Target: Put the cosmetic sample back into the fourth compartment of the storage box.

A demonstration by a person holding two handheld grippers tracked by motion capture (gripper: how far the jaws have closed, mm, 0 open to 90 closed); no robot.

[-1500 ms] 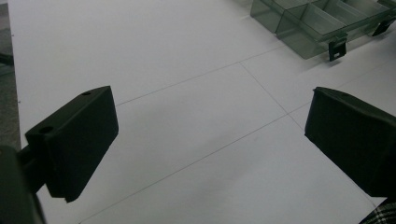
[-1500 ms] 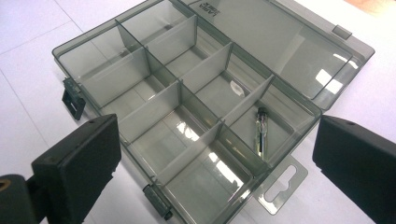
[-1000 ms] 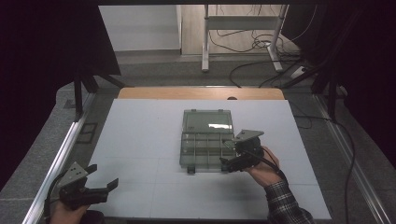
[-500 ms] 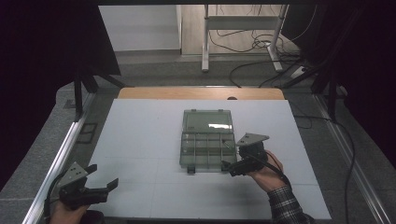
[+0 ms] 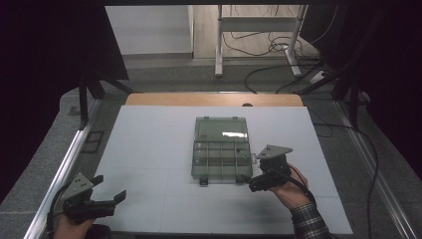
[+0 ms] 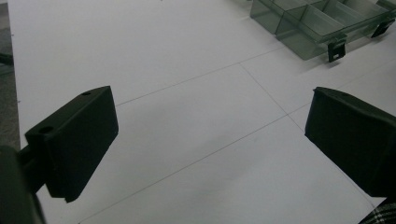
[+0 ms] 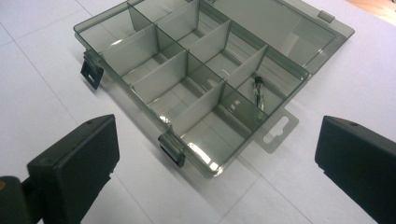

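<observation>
The clear compartment box (image 5: 221,149) lies open at the centre of the frame on the white table (image 5: 149,149), lid flat behind. The right gripper (image 5: 259,183) hovers at its lower right corner, jaws spread, empty. It should come squarely onto the near latch (image 7: 172,148). The left gripper (image 5: 112,201) waits, spread, lower left

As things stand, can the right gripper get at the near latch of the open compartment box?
Probably yes. The right gripper, jaws open, sits just off the compartment box, and bare table lies between it and the near latch.
</observation>
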